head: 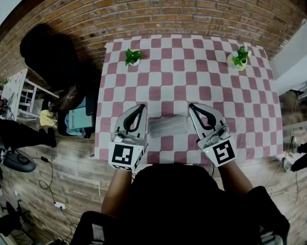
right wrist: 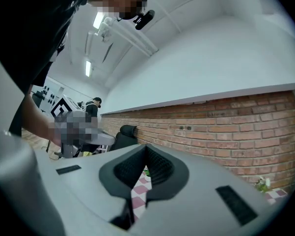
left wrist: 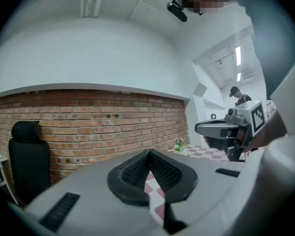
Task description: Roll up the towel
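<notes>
Grey towel, pink-and-white checked tablecloth

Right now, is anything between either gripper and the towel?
Nothing visible. The towel lies on the checkered table between the left gripper and right gripper, both shut and empty. The two plants stand off at the far edge.
</notes>
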### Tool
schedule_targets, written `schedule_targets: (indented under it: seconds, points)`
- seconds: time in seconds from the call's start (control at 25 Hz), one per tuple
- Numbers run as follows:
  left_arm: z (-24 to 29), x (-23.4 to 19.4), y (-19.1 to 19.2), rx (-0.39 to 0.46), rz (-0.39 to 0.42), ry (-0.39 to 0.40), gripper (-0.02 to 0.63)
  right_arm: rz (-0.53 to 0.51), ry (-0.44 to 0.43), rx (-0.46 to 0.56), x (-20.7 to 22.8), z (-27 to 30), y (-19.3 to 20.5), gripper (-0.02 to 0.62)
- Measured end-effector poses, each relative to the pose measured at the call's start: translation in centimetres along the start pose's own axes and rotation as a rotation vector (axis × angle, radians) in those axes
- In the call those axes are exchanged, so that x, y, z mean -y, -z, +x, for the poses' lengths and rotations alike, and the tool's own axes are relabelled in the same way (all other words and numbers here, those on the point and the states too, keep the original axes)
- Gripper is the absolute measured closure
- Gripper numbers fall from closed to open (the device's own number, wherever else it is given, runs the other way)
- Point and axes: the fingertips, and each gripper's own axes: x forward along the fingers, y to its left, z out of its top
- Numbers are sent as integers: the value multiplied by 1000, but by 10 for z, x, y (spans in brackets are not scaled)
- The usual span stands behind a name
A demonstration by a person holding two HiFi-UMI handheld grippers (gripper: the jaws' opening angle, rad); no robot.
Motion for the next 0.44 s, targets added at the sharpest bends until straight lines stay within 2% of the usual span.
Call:
schedule_targets:
  seconds: [0.44]
  points:
    - [13,1,5,-10,-3,14,612,6,18,-30,11,-1,17,597]
